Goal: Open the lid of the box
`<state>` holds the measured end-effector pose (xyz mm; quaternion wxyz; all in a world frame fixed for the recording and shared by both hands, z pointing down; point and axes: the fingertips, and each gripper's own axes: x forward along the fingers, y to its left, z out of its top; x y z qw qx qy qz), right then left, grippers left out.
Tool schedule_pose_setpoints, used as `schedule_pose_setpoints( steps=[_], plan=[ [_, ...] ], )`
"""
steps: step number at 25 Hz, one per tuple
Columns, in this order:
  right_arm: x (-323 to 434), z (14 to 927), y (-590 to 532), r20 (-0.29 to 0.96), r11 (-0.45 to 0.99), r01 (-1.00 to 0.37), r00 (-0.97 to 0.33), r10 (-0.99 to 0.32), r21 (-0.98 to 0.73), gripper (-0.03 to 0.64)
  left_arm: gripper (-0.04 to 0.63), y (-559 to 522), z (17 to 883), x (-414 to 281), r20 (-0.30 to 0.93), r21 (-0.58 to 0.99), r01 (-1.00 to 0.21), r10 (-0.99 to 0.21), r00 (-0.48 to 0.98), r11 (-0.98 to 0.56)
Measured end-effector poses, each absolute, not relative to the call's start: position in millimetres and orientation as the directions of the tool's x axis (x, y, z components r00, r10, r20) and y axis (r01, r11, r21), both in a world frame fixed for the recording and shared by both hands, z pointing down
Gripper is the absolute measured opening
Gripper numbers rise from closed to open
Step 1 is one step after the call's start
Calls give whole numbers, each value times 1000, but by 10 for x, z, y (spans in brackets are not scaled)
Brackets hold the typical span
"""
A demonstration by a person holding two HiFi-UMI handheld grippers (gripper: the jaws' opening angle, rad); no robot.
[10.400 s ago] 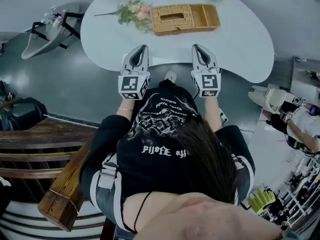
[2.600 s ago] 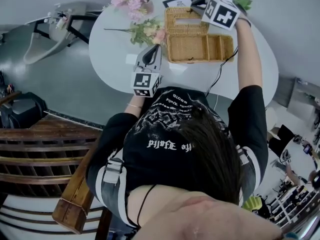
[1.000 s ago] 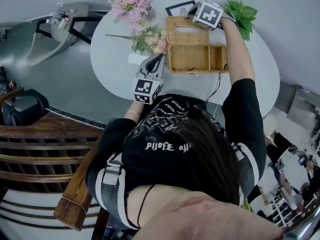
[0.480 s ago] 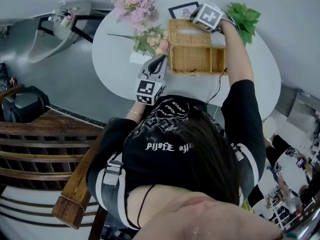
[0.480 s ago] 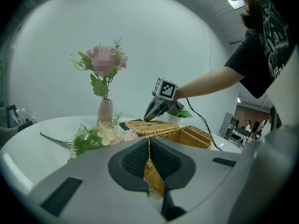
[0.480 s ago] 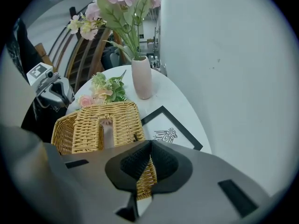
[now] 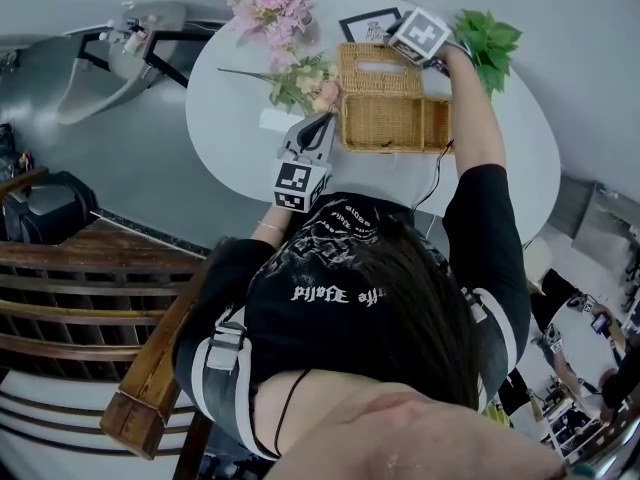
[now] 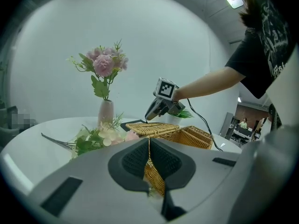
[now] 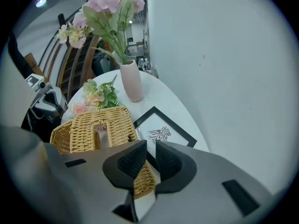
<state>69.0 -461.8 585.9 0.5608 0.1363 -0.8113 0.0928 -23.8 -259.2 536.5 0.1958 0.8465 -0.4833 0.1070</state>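
- Table (image 7: 230, 138), white and oval, with a rectangular tan wicker box (image 7: 392, 125) near its middle, long side toward the person.
- Open at the top, with the slotted wicker lid (image 9: 96, 125) raised along the far long side and tilted back, slot face toward the right gripper view.
- Right gripper (image 9: 149, 149) at the lid's far edge, clamped there: pads narrowly apart, wicker edge in the gap between them.
- Left gripper (image 8: 148, 142) low, just beside the box's left end, pressed shut pad to pad, nothing in its grip, wicker wall just beyond the tips.
- Loose spray of pale pink and cream flowers (image 7: 300, 80) flat on the table, just beside the box's left end.
- Slim pale vase of pink flowers (image 9: 131, 80) beyond the spray.
- Black-framed insect drawing (image 9: 163, 132) flat behind the lid.
- Green leafy plant (image 7: 485, 33) at the far right.
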Motion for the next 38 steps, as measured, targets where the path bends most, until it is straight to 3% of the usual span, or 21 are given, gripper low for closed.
schedule_pose_setpoints(
  steps=[3, 12, 23, 38],
  plan=[
    [750, 5697, -4665, 911, 921, -391, -381, -160, -2, 112, 25, -2582, 5346, -234, 362, 227, -859, -779, 512, -459],
    [1042, 5089, -4438, 790, 849, -527, -501, -352, 44, 114, 25, -2539, 5272, -175, 325, 223, -849, -784, 528, -480],
    [1459, 4609, -3942, 592, 644, -739, -433, -679, 198, 112, 25, -2468, 5035, -90, 286, 201, -856, -807, 516, -476],
    [1328, 4662, -3277, 431, 477, -871, -389, -814, 115, 109, 25, -2474, 4902, -79, 267, 173, -863, -821, 504, -474]
  ],
)
